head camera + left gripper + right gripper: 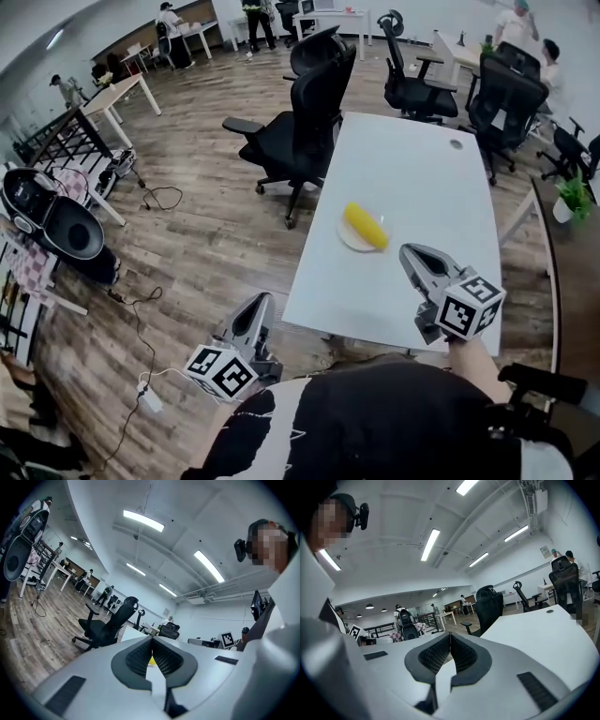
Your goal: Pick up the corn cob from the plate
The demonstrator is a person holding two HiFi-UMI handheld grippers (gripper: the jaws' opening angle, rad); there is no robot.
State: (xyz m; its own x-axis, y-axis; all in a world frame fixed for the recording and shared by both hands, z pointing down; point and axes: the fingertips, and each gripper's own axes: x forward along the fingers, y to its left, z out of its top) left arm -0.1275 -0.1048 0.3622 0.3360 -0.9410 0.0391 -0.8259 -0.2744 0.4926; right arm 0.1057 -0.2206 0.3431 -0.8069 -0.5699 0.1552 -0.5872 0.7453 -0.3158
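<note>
Currently the corn cob (366,226) is lying across a small white plate (346,242) on the white table (412,169), untouched. The right gripper (410,253) is hovering over the table near the plate, jaws pressed together with nothing between them. The left gripper (263,301) is hanging beyond the table's near-left edge above the wood floor (206,216), jaws likewise closed and empty.

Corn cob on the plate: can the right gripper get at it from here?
Probably yes: nothing stands between the right gripper and the corn cob, but its jaws are shut and must open first.
</note>
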